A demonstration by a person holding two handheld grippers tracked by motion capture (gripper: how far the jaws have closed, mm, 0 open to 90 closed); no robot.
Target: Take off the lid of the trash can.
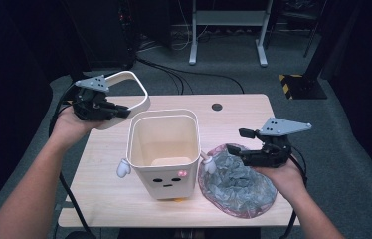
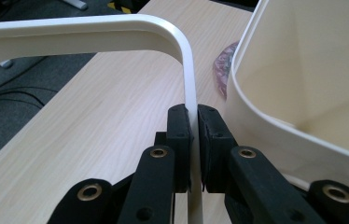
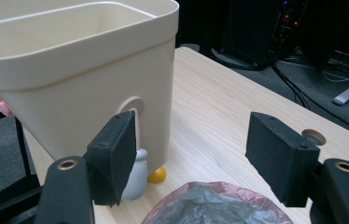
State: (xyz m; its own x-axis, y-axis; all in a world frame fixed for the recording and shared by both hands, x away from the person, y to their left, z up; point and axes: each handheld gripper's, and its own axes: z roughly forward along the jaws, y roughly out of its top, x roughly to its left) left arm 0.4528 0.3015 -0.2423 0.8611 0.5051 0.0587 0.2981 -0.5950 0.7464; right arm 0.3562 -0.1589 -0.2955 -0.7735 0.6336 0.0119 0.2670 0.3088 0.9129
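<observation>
Left tool [image 1: 120, 112] is clamped on the white rim frame [image 1: 137, 89], held in the air over the table's [image 1: 233, 112] far-left corner, up and left of the open bin [image 1: 164, 149] mid-table. My read: the frame goes back over the bin mouth, so right and down. Right tool [image 1: 234, 141] hangs with jaws apart, holding nothing, above the crumpled bag [image 1: 236, 184] by the near-right edge.

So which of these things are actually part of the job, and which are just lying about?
In use: the left gripper, shut on the white ring frame; the cream bin; the crumpled bag; the open right gripper.

Lying about: floor cables, the metal stand.
</observation>
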